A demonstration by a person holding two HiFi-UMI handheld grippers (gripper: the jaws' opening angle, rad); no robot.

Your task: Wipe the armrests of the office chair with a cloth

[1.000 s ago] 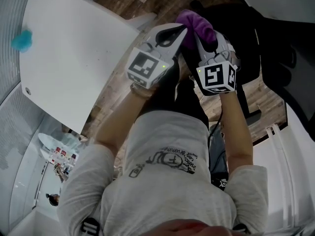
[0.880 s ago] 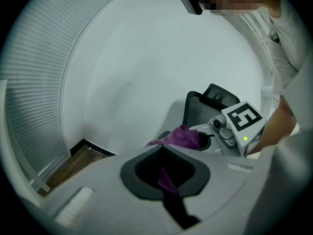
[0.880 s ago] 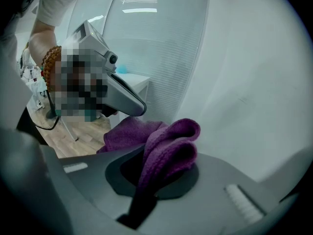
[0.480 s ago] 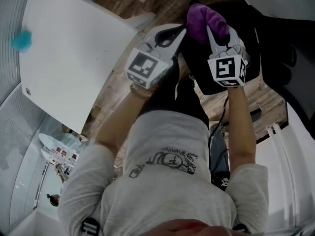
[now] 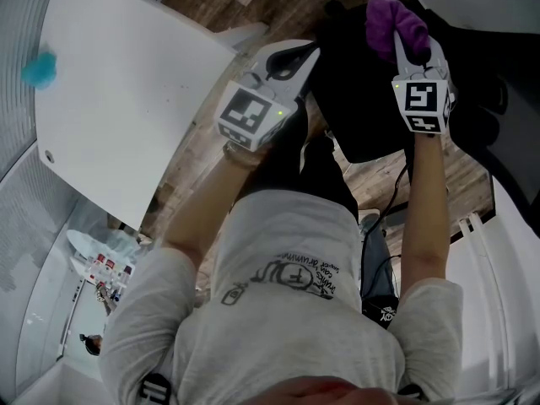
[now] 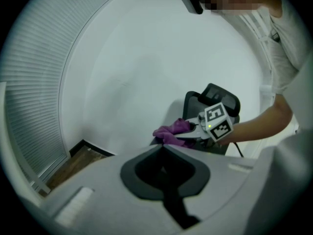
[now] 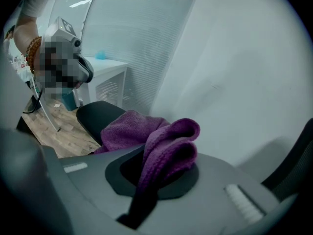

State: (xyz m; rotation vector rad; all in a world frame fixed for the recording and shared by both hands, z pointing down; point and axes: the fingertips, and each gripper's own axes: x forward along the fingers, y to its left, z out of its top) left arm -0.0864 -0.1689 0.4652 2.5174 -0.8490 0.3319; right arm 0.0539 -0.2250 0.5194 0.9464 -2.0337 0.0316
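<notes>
As seen from the head view, nearest of all: grey T-shirt (image 5: 287,285) across the bottom, both bare forearms reaching away from it. Further out, on the left, left gripper (image 5: 308,53) with its marker cube toward the body, jaws pressed together on nothing, tips meeting in the left gripper view with only the dark recess behind them. Held just beside the near edge of the black office chair (image 5: 363,108), not seen to touch it. On the right and a little farther, right gripper (image 5: 403,39) clamped on a purple cloth (image 5: 392,19), folds of it bunched out past the jaws and over the far part of the seat. Same grip plain in the right gripper view: purple folds pinched in the slot and spilling forward toward a black pad; contact with an armrest not clear in any view. To the left of both grippers, white desk (image 5: 118,83) with a small teal object (image 5: 38,68) near its far corner. Below everything, wood-pattern floor (image 5: 190,171)
</notes>
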